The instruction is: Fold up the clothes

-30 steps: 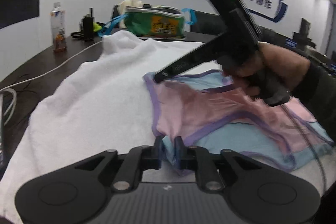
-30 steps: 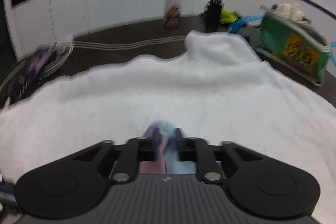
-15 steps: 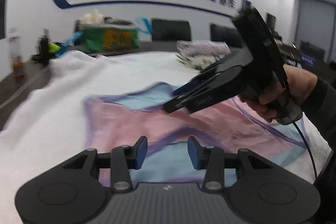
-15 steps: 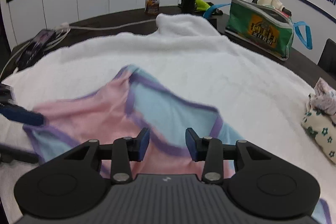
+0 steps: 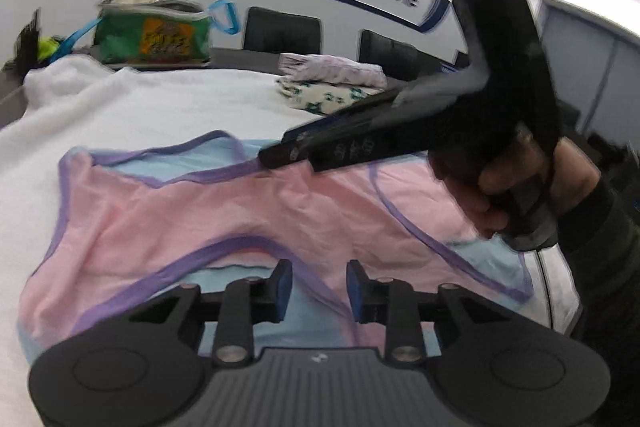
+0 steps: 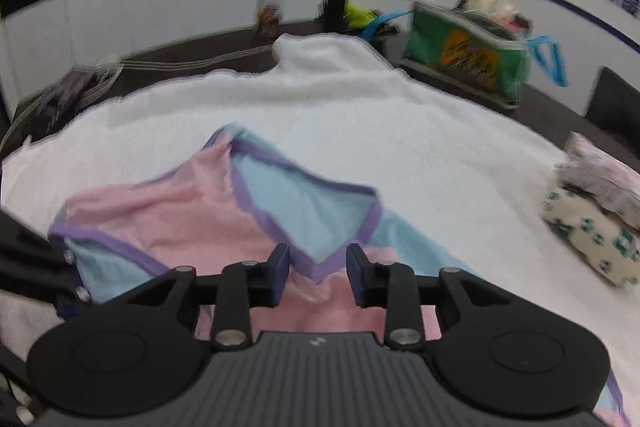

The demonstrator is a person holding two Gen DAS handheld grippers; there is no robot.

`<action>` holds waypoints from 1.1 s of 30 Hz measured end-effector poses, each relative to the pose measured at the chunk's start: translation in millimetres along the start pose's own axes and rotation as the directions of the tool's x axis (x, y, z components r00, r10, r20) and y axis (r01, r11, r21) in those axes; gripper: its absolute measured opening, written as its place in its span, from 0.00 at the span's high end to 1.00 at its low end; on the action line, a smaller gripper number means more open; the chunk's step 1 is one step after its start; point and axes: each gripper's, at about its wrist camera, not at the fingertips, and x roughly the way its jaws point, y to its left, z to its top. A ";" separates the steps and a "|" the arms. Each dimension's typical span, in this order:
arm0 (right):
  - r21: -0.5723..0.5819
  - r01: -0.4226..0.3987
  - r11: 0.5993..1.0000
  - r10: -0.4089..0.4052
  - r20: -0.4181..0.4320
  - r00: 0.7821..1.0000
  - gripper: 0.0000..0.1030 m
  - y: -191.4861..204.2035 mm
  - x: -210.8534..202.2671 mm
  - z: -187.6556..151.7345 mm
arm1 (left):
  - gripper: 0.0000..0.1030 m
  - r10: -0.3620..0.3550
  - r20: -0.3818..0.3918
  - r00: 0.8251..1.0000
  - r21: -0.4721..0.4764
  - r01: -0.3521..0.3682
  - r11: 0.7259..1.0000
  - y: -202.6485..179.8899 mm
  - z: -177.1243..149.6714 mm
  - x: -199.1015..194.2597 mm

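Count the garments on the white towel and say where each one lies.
3. The pink and blue garment lies spread out under both open grippers. Two folded ones are stacked at the towel's far right edge: a green-patterned piece below, a pale lilac piece on top. More may be hidden.

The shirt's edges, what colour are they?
Purple trim runs along the edges of the pink and light blue shirt. It shows best in the left wrist view.

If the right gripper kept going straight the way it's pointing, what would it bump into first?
Most likely the pink and blue garment: the open right gripper has the purple-trimmed blue corner lying just ahead between its fingers. Past that comes the white towel. Depth is hard to judge, so it may skim just above the cloth.
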 end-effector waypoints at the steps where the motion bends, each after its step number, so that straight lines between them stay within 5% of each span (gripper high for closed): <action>1: 0.025 0.019 1.000 -0.019 0.019 1.000 0.70 -3.2 -12.5 -6.4 | 0.74 0.000 0.012 1.000 0.017 0.000 1.000 1.7 -1.4 -6.0; 7: 0.161 0.150 0.975 -0.169 0.109 0.980 0.49 -20.0 -110.1 -73.5 | 0.60 -0.131 0.002 0.991 0.006 0.131 0.991 29.1 -13.0 -39.9; 10: 0.228 0.216 0.949 -0.241 0.091 0.966 0.49 -23.9 -148.2 -113.0 | 0.54 -0.218 -0.015 0.976 0.023 0.219 0.976 19.3 -21.4 -40.3; 17: 0.256 0.166 0.952 -0.183 0.046 0.982 0.49 4.8 -158.5 -175.0 | 0.60 -0.181 -0.078 0.980 0.062 0.186 0.981 -0.5 -35.7 -23.1; 21: 0.218 0.148 0.965 -0.156 0.022 0.987 0.60 16.5 -145.9 -187.4 | 0.85 -0.140 -0.084 0.986 0.085 0.148 0.985 3.0 -37.3 -26.9; 26: 0.207 0.119 0.971 -0.134 0.060 0.989 0.67 16.7 -154.3 -197.7 | 0.86 -0.147 -0.083 0.986 0.127 0.156 0.979 8.3 -38.8 -30.5; 27: 0.202 0.113 0.973 -0.130 0.069 0.989 0.72 16.8 -155.0 -199.5 | 0.99 -0.150 -0.091 0.984 0.126 0.161 0.979 9.2 -37.6 -30.3; 30: 0.210 0.085 0.974 -0.103 0.079 0.992 0.97 13.4 -156.0 -197.2 | 1.00 -0.178 -0.124 0.976 0.077 0.189 0.979 14.9 -30.7 -30.8; 33: 0.231 0.109 0.967 -0.135 0.096 0.986 0.97 8.6 -162.3 -190.3 | 1.00 -0.221 -0.105 0.970 0.017 0.224 0.974 23.9 -20.7 -39.2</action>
